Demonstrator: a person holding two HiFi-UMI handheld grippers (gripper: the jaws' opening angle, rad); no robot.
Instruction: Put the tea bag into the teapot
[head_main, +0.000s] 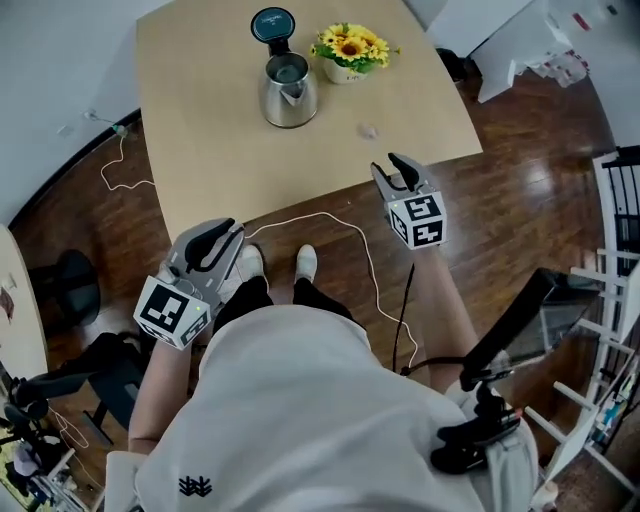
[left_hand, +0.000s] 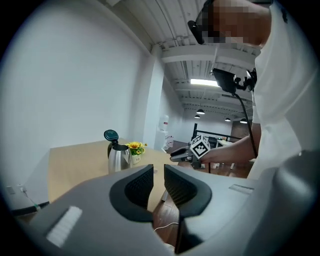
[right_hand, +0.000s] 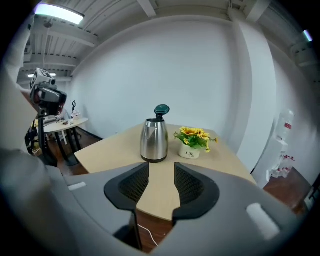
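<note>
A steel teapot (head_main: 288, 92) stands at the far side of the wooden table (head_main: 200, 150) with its dark lid (head_main: 271, 22) flipped up. It also shows in the left gripper view as the teapot (left_hand: 119, 157) and in the right gripper view as the teapot (right_hand: 154, 141). A small pale tea bag (head_main: 368, 130) lies on the table to the right of it. My right gripper (head_main: 388, 165) hovers at the table's near edge, open and empty, its jaws (right_hand: 161, 169) pointing at the teapot. My left gripper (head_main: 228, 232) hangs lower over the floor, its jaws (left_hand: 158, 172) narrowly apart with nothing between them.
A pot of yellow flowers (head_main: 350, 50) stands right of the teapot. A white cable (head_main: 340, 225) runs across the wooden floor under the table edge. Black camera gear (head_main: 500, 350) and a white rack (head_main: 610, 300) crowd the right side, with more gear at the lower left (head_main: 40, 400).
</note>
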